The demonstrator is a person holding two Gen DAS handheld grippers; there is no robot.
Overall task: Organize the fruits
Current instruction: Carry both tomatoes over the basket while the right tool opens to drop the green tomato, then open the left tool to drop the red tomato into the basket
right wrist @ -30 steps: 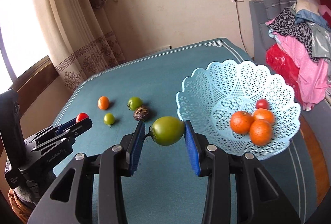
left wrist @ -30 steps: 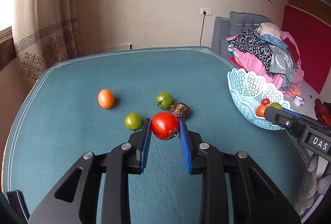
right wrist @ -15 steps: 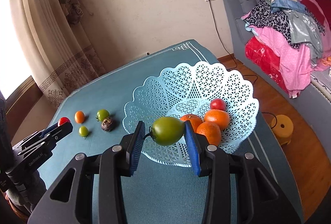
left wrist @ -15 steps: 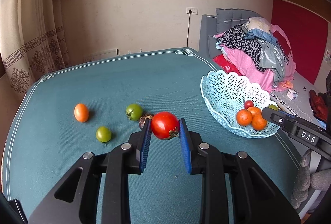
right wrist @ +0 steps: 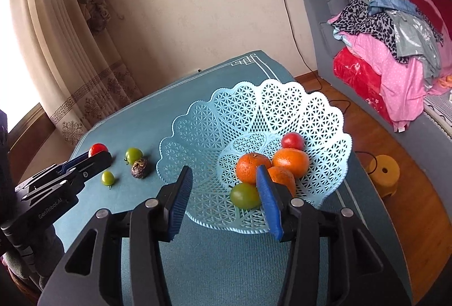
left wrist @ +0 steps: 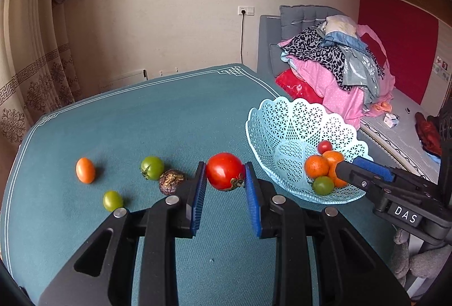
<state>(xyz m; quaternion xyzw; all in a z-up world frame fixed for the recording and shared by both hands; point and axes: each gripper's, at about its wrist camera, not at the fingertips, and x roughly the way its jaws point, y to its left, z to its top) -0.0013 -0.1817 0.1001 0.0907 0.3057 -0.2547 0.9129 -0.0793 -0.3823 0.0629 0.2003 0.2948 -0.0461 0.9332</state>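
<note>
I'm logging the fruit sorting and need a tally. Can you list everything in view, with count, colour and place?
Basket: one, light blue lattice, on the table's right side.
Oranges: three, orange, in the basket.
Small red tomato: one, in the basket, behind the oranges.
Green tomato: one, in the basket, front, lying free beside the right gripper's fingers.
Red tomato: one, held above the table.
Green tomatoes: two, on the table, left.
Small orange fruit: one, on the table, far left.
Dark wrinkled fruit: one, brownish purple, beside a green tomato.
Table: one, teal cloth.
Clothes pile: mixed colours, on the grey sofa.
Left gripper: black, blue fingers, shut on the red tomato.
Right gripper: black, blue fingers, jaws just opened, empty.
</note>
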